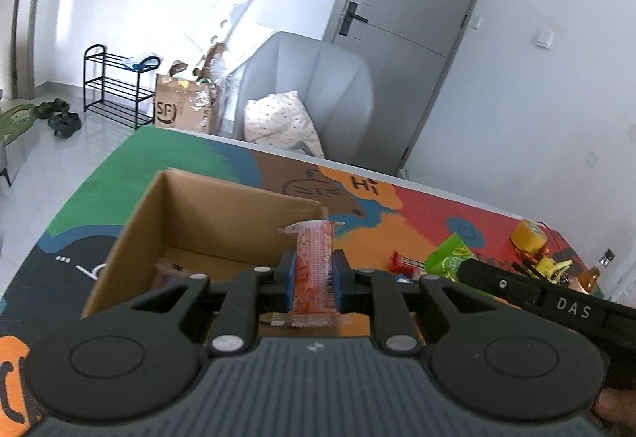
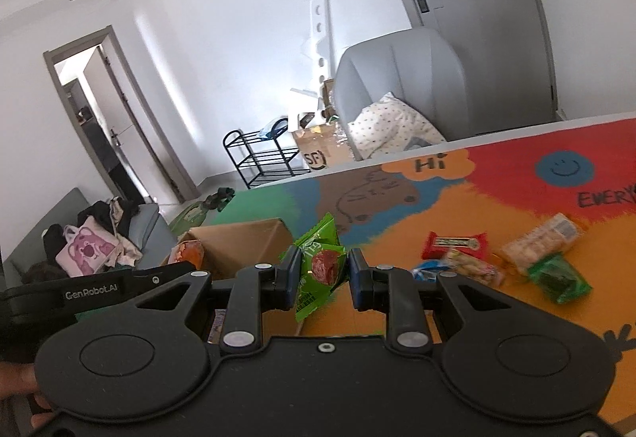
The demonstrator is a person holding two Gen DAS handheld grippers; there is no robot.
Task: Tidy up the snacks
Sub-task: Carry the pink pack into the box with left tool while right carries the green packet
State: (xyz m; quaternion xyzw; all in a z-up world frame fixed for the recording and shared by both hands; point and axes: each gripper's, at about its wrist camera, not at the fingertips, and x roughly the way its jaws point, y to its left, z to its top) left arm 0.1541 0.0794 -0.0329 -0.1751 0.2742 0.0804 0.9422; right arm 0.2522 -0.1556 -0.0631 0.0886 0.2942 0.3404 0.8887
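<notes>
The left gripper (image 1: 313,270) has its fingers closed on a slim orange-and-white sachet (image 1: 314,266) — upright, crimped at both ends — above the open brown cardboard box (image 1: 222,222). The right gripper (image 2: 322,272) pinches a glossy green snack packet (image 2: 318,270) printed with a red round, at 3 o'clock of the box, over the multicoloured counter (image 2: 516,182).
</notes>
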